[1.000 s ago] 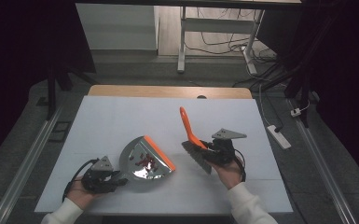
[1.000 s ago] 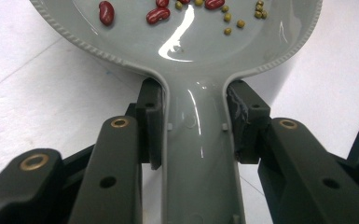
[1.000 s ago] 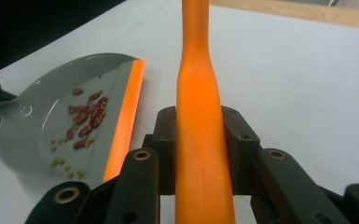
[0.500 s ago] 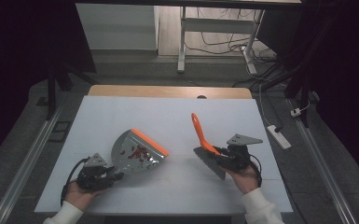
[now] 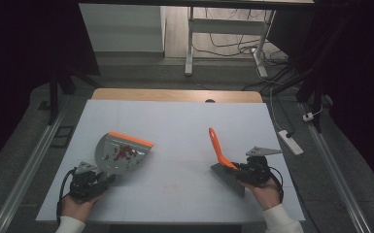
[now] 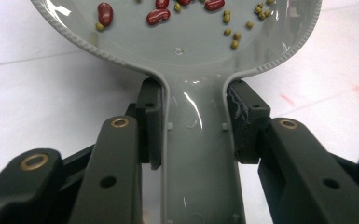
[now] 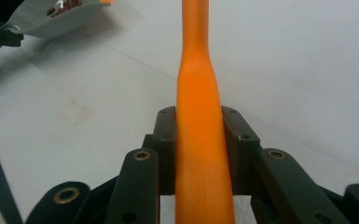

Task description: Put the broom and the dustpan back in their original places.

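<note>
On the left of the bench (image 5: 184, 121), the left tongs (image 5: 88, 180) are clamped on the grey handle of the dustpan (image 5: 121, 153). In the left gripper view the pan's far end and orange lip are cut off by the top edge, so not all of the red beans (image 6: 157, 16) and small green beans (image 6: 235, 37) can be seen; in the high view they blur into 1 reddish patch. The dustpan's long axis runs from the handle at the near left up toward the right, its orange lip facing the far right.

At the right, the right tongs (image 5: 245, 171) grip the orange handle of the brush (image 5: 219, 154); the hand behind covers much of the gripper body. The handle points away from the person and slightly left, the dark bristles lying near the bench by the tongs.

Against 0.5 s ago, the dustpan sits lower and flatter, nearer the left, and the brush has moved right, so the 2 tools are farther apart.
</note>
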`<action>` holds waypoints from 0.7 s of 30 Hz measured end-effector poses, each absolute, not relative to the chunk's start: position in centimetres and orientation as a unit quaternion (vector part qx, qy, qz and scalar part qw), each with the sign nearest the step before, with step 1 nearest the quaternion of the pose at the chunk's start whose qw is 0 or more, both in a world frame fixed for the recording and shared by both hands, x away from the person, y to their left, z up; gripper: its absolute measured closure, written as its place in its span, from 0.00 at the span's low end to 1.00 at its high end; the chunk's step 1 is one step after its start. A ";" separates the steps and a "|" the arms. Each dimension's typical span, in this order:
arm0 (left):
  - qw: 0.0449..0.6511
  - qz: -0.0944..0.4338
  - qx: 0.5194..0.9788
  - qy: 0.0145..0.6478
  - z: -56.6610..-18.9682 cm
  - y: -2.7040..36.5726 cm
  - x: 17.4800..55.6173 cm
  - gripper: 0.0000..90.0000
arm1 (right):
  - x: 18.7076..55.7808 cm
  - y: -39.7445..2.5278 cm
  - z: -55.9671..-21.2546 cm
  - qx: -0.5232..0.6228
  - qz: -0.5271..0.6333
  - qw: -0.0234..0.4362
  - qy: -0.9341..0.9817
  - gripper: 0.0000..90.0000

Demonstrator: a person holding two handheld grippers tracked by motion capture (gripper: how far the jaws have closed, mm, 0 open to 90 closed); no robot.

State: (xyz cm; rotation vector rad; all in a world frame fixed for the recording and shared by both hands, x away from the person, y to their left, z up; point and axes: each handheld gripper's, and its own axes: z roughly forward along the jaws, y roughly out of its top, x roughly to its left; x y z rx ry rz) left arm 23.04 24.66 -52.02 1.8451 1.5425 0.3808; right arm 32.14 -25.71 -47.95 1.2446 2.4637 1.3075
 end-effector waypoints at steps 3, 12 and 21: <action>0.342 0.152 0.700 0.608 -52.2 24.9 23.0 0.69 | 32.5 -25.9 -48.6 0.420 0.415 0.040 0.806 0.78; 0.318 0.145 0.682 0.642 -53.2 25.2 23.8 0.69 | 34.0 -26.8 -49.4 0.443 0.381 0.065 0.809 0.70; 0.321 0.132 0.689 0.636 -53.7 24.8 24.1 0.68 | 34.8 -27.2 -50.2 0.459 0.353 0.066 0.812 0.60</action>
